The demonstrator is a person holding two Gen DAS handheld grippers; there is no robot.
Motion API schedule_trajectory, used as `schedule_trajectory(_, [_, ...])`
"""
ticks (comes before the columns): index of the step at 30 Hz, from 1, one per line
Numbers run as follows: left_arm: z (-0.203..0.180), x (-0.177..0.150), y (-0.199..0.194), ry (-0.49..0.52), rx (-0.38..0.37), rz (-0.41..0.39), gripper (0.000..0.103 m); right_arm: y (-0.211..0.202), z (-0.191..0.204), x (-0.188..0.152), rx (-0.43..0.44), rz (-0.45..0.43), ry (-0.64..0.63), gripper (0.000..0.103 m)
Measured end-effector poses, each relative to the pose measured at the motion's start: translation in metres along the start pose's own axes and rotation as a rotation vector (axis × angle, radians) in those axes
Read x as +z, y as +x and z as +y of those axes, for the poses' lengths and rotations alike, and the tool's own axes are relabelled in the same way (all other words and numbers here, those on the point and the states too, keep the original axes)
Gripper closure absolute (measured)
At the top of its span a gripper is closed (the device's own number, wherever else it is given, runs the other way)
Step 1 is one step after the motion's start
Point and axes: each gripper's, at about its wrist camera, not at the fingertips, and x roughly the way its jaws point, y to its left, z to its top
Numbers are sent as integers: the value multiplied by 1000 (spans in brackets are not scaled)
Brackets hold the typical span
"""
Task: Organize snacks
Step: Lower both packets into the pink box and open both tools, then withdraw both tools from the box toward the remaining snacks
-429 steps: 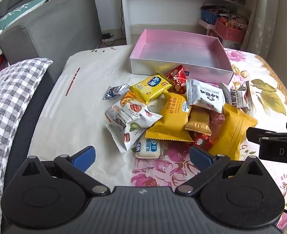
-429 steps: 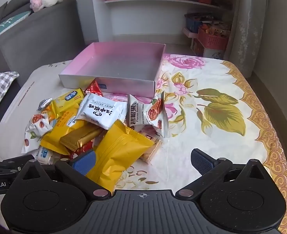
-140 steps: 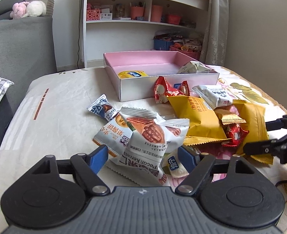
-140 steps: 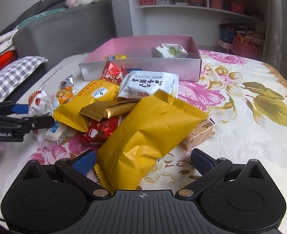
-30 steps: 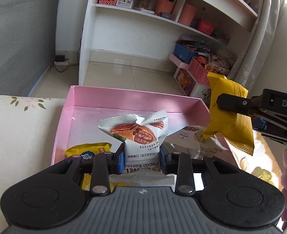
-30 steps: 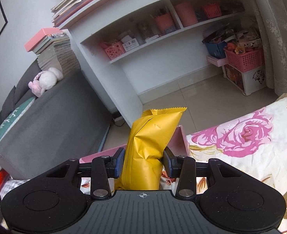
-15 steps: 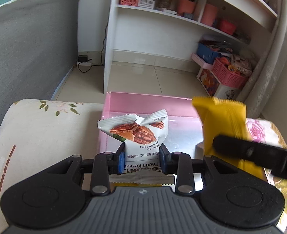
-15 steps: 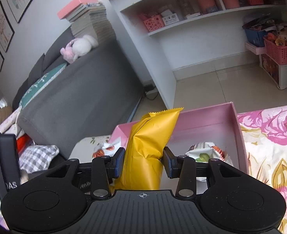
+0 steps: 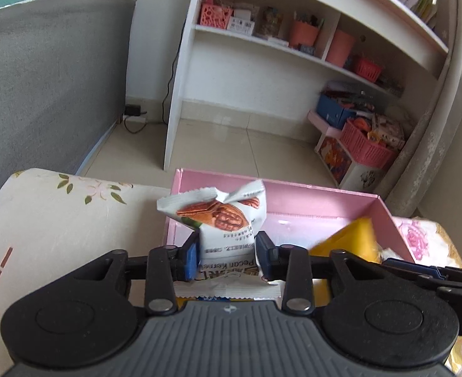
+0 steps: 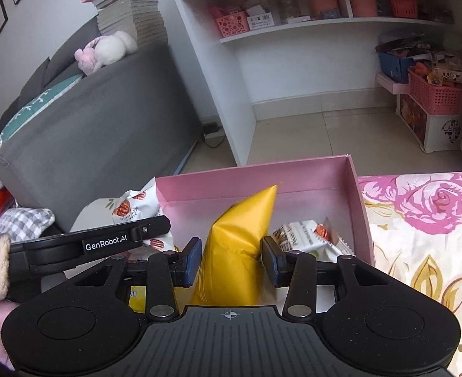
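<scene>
a: pecan kernel packet [image 9: 221,229] upright between the left gripper [image 9: 226,256] fingers, poised over the near left corner of the pink box [image 9: 325,194]. held there for the drop, presumably. fingers opening; pads look just off the wrapper, with slivers of gap on both sides.

b: same on the other side. yellow pouch [image 10: 234,251] standing between the right gripper [image 10: 231,259] fingers, tilted with its top seal leaning right, blurred, probably slipping down. fingers opening here too, gap visible at both pads, so no real squeeze left.

a: both carried above the box rather than beside it, so that a release lands them inside. seen from the left wrist, yellow pouch already low within the box walls, to the right of the pecan packet.

b: inside the box: a white packet with a nut picture [image 10: 309,238] lying flat toward the right wall, just beside the yellow pouch. a yellow wrapper with blue print [image 10: 136,298] down by the near left, mostly hidden under the gripper. rest of the pink floor bare toward the back.

a: box itself open-topped, set at the far edge of a floral cloth [image 10: 419,220] on the bench, low walls, easy to drop into. remaining snacks out of sight in both views.

b: beyond: grey sofa [image 9: 42,78] to the left, white shelf unit [image 9: 262,47] behind.
</scene>
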Motion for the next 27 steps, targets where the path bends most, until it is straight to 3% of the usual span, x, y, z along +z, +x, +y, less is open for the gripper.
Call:
schedule_trajectory(2, [2,1,-3,-8,-6,-12,41,-3,-2,2,16,-7,28,48])
schedule_trajectory(4, [1,3,-6,9,-2,-7,42,-5,-3,4,20,-4,37,42])
schedule_trajectory(14, [-11,3,-31,65,14,44,24,-38,15,5,-25,-3,-28,26])
schedule_trajectory(27, [-3,-20,-99,137,47,59,8,-100,34,-17,-79,-34,-69,7])
